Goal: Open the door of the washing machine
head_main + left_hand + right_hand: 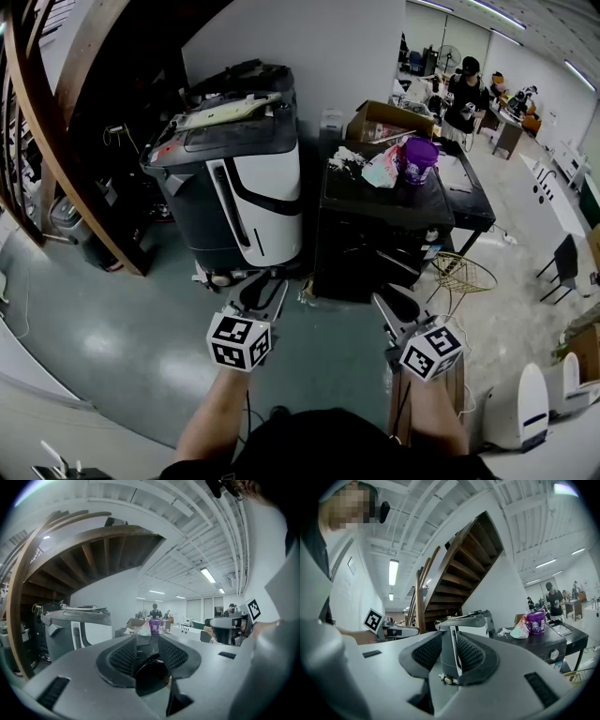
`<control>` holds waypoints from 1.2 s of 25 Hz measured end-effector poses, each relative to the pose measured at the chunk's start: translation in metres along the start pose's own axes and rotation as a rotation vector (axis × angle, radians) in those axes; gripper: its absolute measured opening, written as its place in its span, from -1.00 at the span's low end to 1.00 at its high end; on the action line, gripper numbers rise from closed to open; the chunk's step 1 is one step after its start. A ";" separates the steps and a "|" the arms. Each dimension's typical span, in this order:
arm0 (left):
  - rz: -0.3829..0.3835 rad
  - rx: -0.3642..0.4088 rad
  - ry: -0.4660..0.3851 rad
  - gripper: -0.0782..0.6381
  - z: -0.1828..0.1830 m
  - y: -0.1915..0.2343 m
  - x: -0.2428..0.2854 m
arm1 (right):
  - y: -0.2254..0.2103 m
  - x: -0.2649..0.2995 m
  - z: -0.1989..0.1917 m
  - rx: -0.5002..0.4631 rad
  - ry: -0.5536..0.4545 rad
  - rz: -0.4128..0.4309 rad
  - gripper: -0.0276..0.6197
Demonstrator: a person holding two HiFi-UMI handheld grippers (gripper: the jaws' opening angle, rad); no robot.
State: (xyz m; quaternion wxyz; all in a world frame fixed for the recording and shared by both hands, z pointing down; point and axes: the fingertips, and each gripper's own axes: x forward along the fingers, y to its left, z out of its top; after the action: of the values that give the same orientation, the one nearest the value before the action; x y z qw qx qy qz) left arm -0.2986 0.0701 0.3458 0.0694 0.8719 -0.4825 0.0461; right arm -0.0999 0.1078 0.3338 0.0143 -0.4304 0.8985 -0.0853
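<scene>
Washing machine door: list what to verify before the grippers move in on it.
1. Left gripper jaws apart, nothing between them: ok.
2. Right gripper jaws apart, nothing between them: ok.
3. Washing machine straight ahead of both grippers, untouched: ok.
4. Door shut, handle located: cannot tell; the machine's front is too dark.
5. Purple tub on top stands back from the front edge: ok.

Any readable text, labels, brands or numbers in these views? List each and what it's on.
No words or numbers can be read in any view.
purple tub: printed label, too small to read.
black washing machine: nothing legible on its front.
left gripper and right gripper cubes: square black-and-white markers, no letters.
</scene>
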 end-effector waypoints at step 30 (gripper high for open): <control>-0.187 -0.042 0.064 0.41 -0.015 -0.121 0.080 | -0.072 -0.093 -0.021 0.064 0.057 0.020 0.49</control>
State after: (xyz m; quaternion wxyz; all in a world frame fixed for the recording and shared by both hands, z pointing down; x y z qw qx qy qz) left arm -0.1539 0.0693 0.3631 0.1073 0.9096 -0.3973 0.0572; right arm 0.0123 0.1387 0.3618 0.0034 -0.4179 0.8997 -0.1261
